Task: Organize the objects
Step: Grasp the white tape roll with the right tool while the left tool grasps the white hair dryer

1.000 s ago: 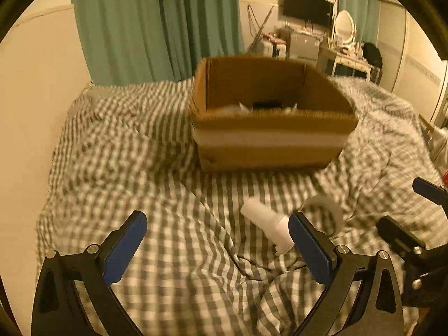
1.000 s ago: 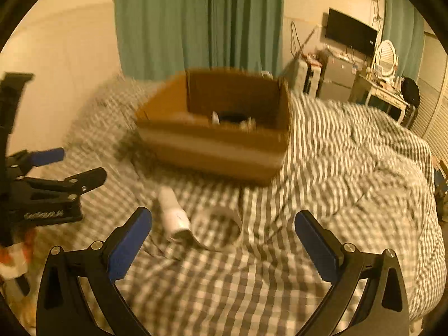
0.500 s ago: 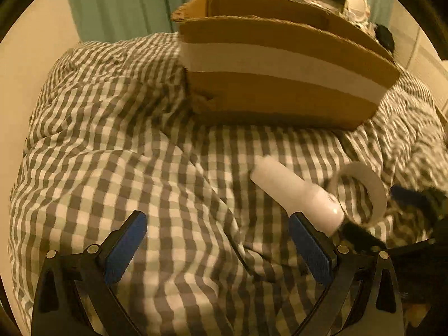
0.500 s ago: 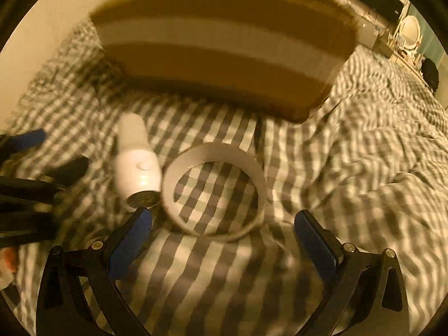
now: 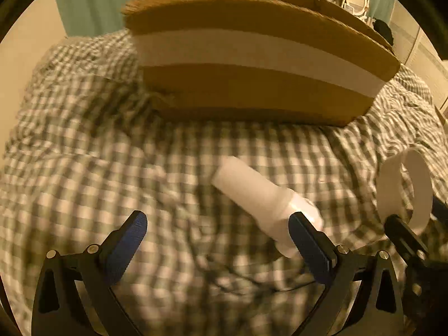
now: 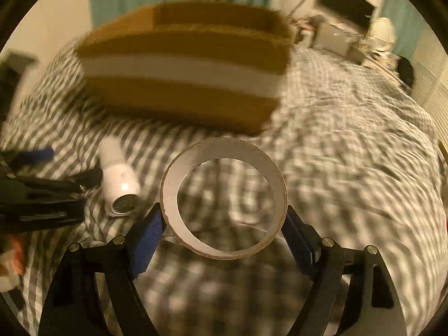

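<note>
Your right gripper (image 6: 224, 226) clamps the white cardboard tape ring (image 6: 224, 201); your left gripper (image 5: 221, 240), jaws apart, nears the white cylindrical bottle (image 5: 263, 196) (ungrasped). Brown cardboard box (image 6: 182, 78) ahead awaits both.

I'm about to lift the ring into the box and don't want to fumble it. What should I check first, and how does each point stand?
1. Right gripper shut on the tape ring, both pads touching: ok.
2. Ring clear of the bedspread: cannot tell, blurred.
3. Cardboard box open on top, ahead of the ring: ok.
4. Room inside the box: cannot tell, interior hidden.
5. Left gripper open, white cylinder by its right finger, ungrasped: ok.
6. Grippers apart: ok, though near.
</note>
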